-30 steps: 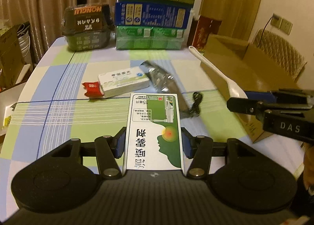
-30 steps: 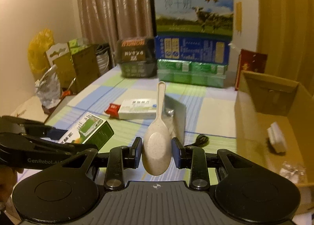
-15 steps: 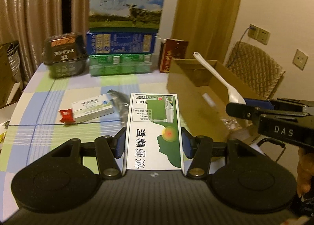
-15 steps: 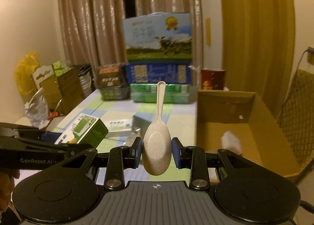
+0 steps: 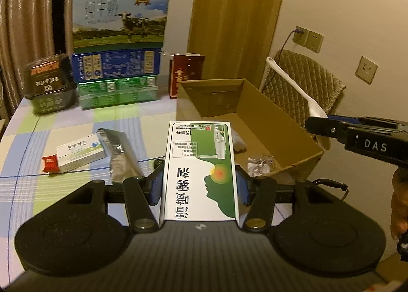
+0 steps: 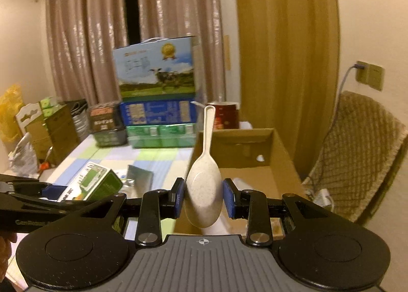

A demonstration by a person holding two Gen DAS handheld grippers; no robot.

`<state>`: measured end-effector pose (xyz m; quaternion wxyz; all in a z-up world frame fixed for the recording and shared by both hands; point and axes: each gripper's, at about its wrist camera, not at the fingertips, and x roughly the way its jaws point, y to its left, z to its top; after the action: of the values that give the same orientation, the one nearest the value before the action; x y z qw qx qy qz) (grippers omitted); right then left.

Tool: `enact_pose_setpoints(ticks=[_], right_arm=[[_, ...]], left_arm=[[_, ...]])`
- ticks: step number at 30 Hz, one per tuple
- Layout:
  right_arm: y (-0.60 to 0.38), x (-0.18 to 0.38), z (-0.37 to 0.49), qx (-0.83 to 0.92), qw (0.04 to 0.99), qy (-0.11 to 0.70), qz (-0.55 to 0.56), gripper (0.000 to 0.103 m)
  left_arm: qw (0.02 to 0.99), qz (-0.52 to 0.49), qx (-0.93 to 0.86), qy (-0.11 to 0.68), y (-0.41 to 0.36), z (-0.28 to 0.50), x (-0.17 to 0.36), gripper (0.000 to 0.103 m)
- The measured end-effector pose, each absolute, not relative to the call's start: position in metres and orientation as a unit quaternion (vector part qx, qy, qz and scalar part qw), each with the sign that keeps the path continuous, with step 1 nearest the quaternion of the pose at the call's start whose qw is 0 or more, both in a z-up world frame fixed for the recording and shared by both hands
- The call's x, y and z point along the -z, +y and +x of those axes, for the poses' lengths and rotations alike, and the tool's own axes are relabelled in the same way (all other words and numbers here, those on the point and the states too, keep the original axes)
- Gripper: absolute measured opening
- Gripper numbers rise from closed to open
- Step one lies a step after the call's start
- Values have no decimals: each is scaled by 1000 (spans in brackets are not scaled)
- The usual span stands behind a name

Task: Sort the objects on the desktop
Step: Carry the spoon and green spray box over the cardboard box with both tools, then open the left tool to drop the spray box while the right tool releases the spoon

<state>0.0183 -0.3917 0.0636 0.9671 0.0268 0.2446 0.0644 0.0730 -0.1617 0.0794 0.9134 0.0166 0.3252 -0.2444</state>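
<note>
A table with a checked cloth point(image 5: 84, 123) lies ahead of both sets of jaws. At its far end stands a stack of cartons, the top milk carton point(image 5: 119, 14) showing a cow in a field. An open cardboard box point(image 5: 301, 136) sits ahead and to the right of the left jaws, and straight ahead of the right ones.

The left gripper point(image 5: 199, 185) has its jaws closed against the two long sides of a green and white medicine box point(image 5: 200, 172), which sticks out forward between them. The right gripper point(image 6: 203, 197) has its jaws closed on the bowl of a pale spoon point(image 6: 204, 185), whose handle points up and away over the cardboard box.

Left on the cloth, ahead and to the left of the left jaws, are a small white carton point(image 5: 81, 151), a red packet point(image 5: 50, 163) touching it, and a silver pouch point(image 5: 119, 156) beside it.

The risks, as a judgement: the spoon is gripped across its rounded bowl, so it may pivot or slip out before it is over the box. The two grippers are close together, so they could knock each other if both release at once.

Readable writing: "DAS" on the side of the right gripper, and "GenRobot" faintly on the left one. The medicine box carries upside-down Chinese text.
</note>
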Motion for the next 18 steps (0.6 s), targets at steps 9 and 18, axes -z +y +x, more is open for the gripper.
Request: enact_pose_setpoints(ticks=[9,18], right_arm=[[-430,-57,13,-37,966,255,37,30],[-454,-44,19,-28,961,273,45,30]], left_arm=[[907,25,264,326,-198,77,-81,50],[899,34,280,335,-232,89,-76,50]])
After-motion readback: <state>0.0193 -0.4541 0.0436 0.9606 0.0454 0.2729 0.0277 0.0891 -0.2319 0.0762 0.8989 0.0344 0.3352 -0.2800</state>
